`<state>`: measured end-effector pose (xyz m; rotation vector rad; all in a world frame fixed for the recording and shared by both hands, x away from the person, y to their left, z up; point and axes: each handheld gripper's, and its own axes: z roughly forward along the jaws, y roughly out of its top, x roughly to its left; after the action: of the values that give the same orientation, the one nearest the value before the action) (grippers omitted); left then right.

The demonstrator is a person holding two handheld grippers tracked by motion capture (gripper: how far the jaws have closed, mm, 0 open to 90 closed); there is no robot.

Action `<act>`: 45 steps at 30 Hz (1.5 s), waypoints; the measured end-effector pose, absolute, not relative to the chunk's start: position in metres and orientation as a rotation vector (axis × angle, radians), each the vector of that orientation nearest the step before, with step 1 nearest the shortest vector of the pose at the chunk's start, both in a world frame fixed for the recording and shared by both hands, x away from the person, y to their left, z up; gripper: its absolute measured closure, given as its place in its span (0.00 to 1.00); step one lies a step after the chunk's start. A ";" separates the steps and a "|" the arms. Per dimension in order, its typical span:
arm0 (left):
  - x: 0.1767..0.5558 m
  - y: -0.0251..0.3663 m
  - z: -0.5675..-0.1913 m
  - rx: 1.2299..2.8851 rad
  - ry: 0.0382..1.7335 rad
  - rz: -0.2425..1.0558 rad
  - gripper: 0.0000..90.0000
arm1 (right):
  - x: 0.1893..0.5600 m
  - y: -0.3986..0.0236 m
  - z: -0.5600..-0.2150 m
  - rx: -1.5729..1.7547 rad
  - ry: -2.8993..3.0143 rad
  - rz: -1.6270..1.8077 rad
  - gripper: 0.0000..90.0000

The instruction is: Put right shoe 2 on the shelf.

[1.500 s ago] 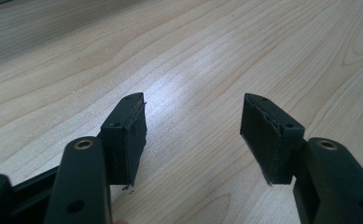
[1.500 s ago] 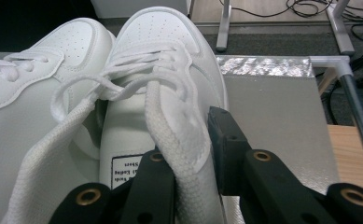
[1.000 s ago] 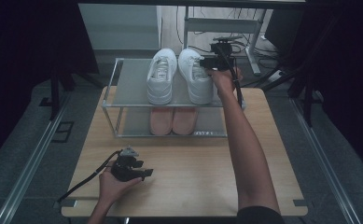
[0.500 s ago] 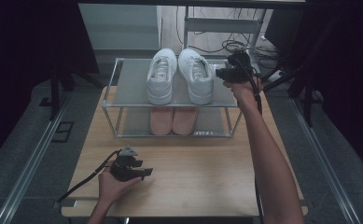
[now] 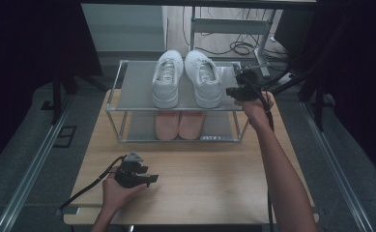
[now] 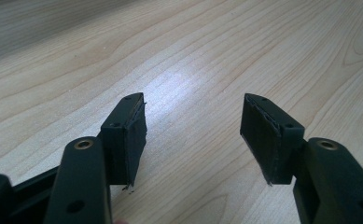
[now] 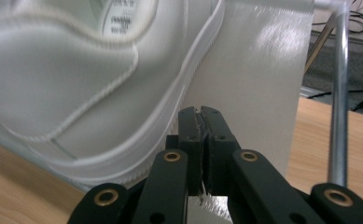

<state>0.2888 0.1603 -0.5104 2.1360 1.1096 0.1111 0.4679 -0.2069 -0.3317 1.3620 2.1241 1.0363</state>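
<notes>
Two white sneakers stand side by side on the top shelf (image 5: 135, 89) of a metal shoe rack, the left one (image 5: 167, 79) beside the right one (image 5: 202, 77). A pink pair (image 5: 178, 124) sits on the lower shelf. My right gripper (image 5: 231, 91) is at the shelf's right end, just beside the right sneaker. In the right gripper view its jaws (image 7: 201, 112) have just been closing and are shut with nothing between them, next to the sneaker's sole (image 7: 123, 154). My left gripper (image 5: 151, 180) rests in a hand on the wooden table, open and empty (image 6: 193, 121).
The rack's right corner post (image 7: 340, 93) rises close beside my right gripper. The wooden table (image 5: 214, 179) stretches in front of the rack. Cables and a metal frame (image 5: 234, 29) lie on the floor behind it. Rails (image 5: 36, 159) run along the table's sides.
My right gripper has moved right and down from above the right sneaker to the shelf's right end, and its jaws have closed. The left gripper has stayed put.
</notes>
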 end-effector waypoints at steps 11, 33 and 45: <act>0.289 0.160 -0.511 2.136 1.112 0.108 0.46 | 0.465 -0.194 -0.353 1.347 2.180 0.965 1.00; 0.289 0.157 -0.513 2.140 1.113 0.090 0.45 | 0.450 -0.168 -0.342 1.311 2.235 1.023 1.00; 0.289 0.157 -0.513 2.138 1.114 0.085 0.45 | 0.445 -0.155 -0.342 1.268 2.273 1.033 1.00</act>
<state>0.2892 0.1568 -0.5130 2.1378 1.1144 0.0852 0.4453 -0.1549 -0.3422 1.2682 2.2728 1.0331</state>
